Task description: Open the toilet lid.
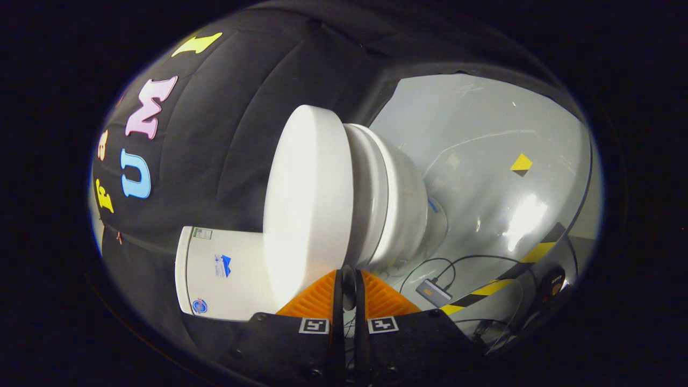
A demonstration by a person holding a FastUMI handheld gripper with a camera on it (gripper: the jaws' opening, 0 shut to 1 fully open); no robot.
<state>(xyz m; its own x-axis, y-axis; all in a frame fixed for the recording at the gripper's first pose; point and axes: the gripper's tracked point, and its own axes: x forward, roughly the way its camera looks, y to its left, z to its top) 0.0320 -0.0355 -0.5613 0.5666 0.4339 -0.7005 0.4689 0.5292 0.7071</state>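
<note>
The view is rolled sideways. A white toilet stands on the grey floor, with its round lid (309,204) lying flat against the seat (371,199) and the bowl (408,209) beyond that. The tank (226,274), which carries stickers, sits behind the lid by the black cloth wall. My gripper (348,275) is shut, its fingers pressed almost together with a thin slit between them. The fingertips (328,290) rest right at the lid's front rim, where lid and seat meet. I cannot tell whether they pinch anything.
A small grey box (432,293) with cables lies on the glossy grey floor (484,161) beside the bowl. Yellow-and-black tape stripes (486,290) run across the floor, and a yellow diamond marker (521,163) is stuck farther out. A round dark device (553,282) sits by the stripes.
</note>
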